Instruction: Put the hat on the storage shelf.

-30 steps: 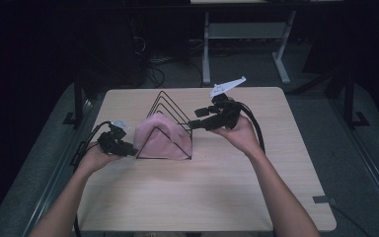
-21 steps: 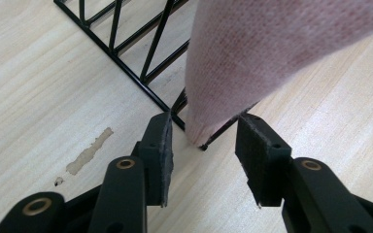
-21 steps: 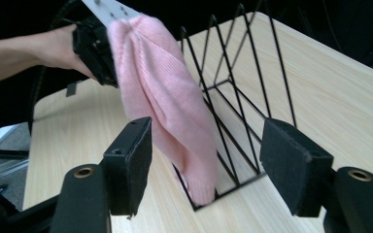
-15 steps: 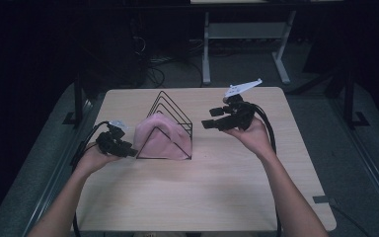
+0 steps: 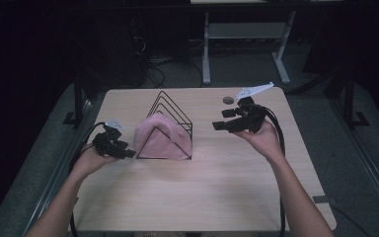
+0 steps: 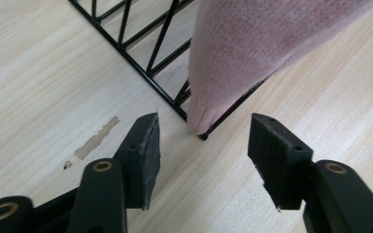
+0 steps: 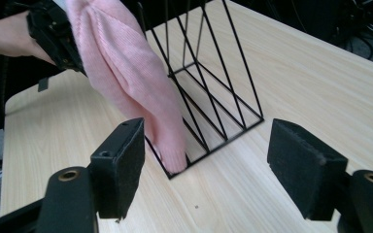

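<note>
A pink knitted cloth (image 5: 160, 140) hangs over the front of a black wire rack (image 5: 170, 103) in the middle of the wooden table (image 5: 202, 197). My left gripper (image 5: 128, 152) sits at the cloth's left lower corner. In the left gripper view its jaws (image 6: 204, 126) have just been opening and stand apart around the cloth (image 6: 252, 43) corner without touching it. My right gripper (image 5: 217, 126) hovers to the right of the rack and points at it. Its jaws (image 7: 206, 141) have also just been opening, with nothing between them; the cloth (image 7: 126, 73) and rack (image 7: 223, 73) lie ahead.
A small dark round thing (image 5: 228, 100) lies near the table's far edge, behind my right hand. A pale scuff (image 6: 97, 138) marks the wood by the left jaw. Metal desk legs (image 5: 206, 49) stand on the floor beyond the table.
My right gripper has drawn away from the rack toward the right. The left hand has stayed at the cloth's corner.
</note>
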### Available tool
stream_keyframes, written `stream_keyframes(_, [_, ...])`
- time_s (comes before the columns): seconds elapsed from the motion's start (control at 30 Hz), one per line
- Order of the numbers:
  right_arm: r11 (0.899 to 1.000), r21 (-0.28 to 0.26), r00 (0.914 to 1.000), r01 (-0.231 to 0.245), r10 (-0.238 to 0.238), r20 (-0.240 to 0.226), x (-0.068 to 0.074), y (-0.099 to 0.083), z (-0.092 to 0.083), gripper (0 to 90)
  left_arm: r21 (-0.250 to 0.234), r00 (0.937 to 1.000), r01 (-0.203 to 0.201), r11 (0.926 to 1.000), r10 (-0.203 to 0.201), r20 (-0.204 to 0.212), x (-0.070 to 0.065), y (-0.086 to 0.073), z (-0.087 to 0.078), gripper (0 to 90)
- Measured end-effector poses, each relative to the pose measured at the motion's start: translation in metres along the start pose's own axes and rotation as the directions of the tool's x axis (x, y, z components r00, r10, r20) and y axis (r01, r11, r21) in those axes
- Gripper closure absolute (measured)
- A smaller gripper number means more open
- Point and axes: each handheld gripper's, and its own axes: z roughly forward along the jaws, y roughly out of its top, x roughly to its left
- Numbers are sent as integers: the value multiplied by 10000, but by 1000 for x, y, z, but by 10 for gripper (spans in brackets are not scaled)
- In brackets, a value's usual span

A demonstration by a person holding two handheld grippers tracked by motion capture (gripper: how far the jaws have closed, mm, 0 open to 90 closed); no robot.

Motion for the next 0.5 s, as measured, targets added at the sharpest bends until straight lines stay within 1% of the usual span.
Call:
stream_keyframes(0.13, [9999, 83, 9998, -135, 134, 142, -3, -6, -5, 281, -93, 10000, 27, 10000, -28, -49, -2, -1, -3, 425])
stream_keyframes(0.17, [9998, 116, 9996, -186, 183, 206, -5, -10, -7, 278, -122, 10000, 45, 9999, -45, -39, -3, -2, -3, 420])
stream_keyframes(0.23, [9994, 128, 9990, -329, 325, 294, -8, -15, -12, 278, -99, 10000, -47, 9999, 47, -66, -3, -3, -4, 413])
stream_keyframes(0.27, [9990, 102, 9985, -424, 420, 360, -11, -22, -16, 278, -96, 10000, -39, 9999, 39, -67, -4, -4, -4, 408])
stream_keyframes(0.33, [9983, 133, 9974, -563, 557, 450, -12, -27, -20, 273, -98, 10000, -64, 9999, 63, -68, -5, -5, -5, 406])
stream_keyframes(0.4, [9982, 138, 9970, -579, 571, 523, -13, -30, -22, 271, -149, 10000, -3, 9999, 1, -81, -5, -7, -5, 398])
stream_keyframes(0.43, [9977, 111, 9961, -667, 660, 579, -15, -37, -26, 268, -169, 10000, 53, 9998, -54, -83, -6, -10, -5, 392])
stream_keyframes(0.5, [9966, 138, 9946, -809, 798, 664, -18, -43, -31, 262, -149, 9999, 92, 9998, -93, -75, -7, -12, -5, 384])
